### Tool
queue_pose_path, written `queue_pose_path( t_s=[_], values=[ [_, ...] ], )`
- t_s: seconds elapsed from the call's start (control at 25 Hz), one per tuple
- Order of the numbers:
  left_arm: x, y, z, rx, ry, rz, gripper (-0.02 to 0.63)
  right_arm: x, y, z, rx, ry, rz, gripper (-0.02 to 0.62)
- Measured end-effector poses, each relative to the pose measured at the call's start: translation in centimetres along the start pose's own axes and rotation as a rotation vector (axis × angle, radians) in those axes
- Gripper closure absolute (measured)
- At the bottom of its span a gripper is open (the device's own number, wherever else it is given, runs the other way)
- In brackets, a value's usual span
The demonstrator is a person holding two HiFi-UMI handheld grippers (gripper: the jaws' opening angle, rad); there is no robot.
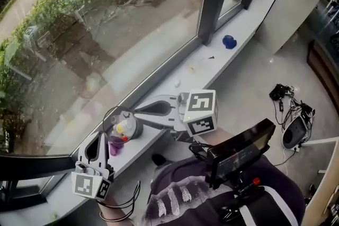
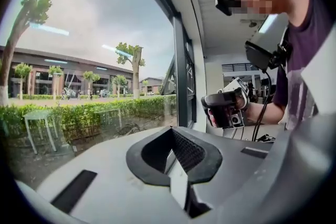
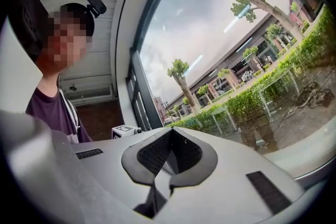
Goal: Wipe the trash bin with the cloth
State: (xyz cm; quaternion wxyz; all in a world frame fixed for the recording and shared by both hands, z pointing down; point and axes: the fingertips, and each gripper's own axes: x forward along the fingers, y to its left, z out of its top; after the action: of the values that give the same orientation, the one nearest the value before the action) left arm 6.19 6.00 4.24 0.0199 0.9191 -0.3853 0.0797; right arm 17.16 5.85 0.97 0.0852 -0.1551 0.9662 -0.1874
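Office-like building interior: tall dark-framed window (image 1: 106, 34), long white sill (image 1: 217, 63), grey floor (image 1: 249, 92) with cables (image 1: 280, 95), hedge (image 1: 53, 2) outside

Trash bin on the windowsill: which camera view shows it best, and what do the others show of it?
Head view: the small grey trash bin sits in full sight on the windowsill. Both gripper views show none of it, only the window.

two pale grey grippers, left gripper (image 1: 100, 140) down at 7 o'clock, right gripper (image 1: 139, 110) about dead centre, black ribbed pads lining the jaws, black-and-white square-marker cube (image 1: 200, 113) on each, dark purple shirt (image 1: 175, 193) with pale stripes, black bands (image 1: 114, 214) round the left wrist, little black head camera (image 3: 95, 2)
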Motion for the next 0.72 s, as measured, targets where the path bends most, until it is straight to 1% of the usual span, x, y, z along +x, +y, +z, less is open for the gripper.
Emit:
queue_pose_path(
  t_s=[0.12, 0.2, 0.28, 0.36, 0.44, 0.52, 0.6, 0.72],
  values=[
    [2.3, -5.5, 1.6, 0.035, 0.027, 0.047, 0.609, -4.6, -0.5, 0.8, 0.046, 0.006, 0.06, 0.595],
    [3.6, -9.0, 2.0, 0.014, 0.063, 0.069, 0.609, -7.0, -0.8, 0.8, 0.096, 0.025, 0.1, 0.595],
    [4.0, -11.6, 1.8, -0.014, 0.111, 0.088, 0.609, -8.2, -0.6, 0.3, 0.134, 0.042, 0.131, 0.596],
    [3.5, -12.9, 1.1, 0.001, 0.178, 0.115, 0.609, -8.4, -0.4, -0.4, 0.135, 0.063, 0.148, 0.597],
    [2.9, -14.0, 0.7, 0.013, 0.217, 0.135, 0.609, -8.5, -0.2, -1.2, 0.127, 0.083, 0.16, 0.597],
    [2.4, -14.8, 0.7, 0.008, 0.236, 0.16, 0.609, -8.6, 0.3, -2.1, 0.149, 0.094, 0.192, 0.597],
    [1.3, -15.2, -0.2, -0.003, 0.268, 0.188, 0.609, -8.3, 1.2, -3.2, 0.175, 0.105, 0.228, 0.597],
    [-0.3, -15.5, -1.1, -0.025, 0.28, 0.222, 0.609, -7.4, 2.7, -4.3, 0.181, 0.129, 0.251, 0.597]
  ],
)
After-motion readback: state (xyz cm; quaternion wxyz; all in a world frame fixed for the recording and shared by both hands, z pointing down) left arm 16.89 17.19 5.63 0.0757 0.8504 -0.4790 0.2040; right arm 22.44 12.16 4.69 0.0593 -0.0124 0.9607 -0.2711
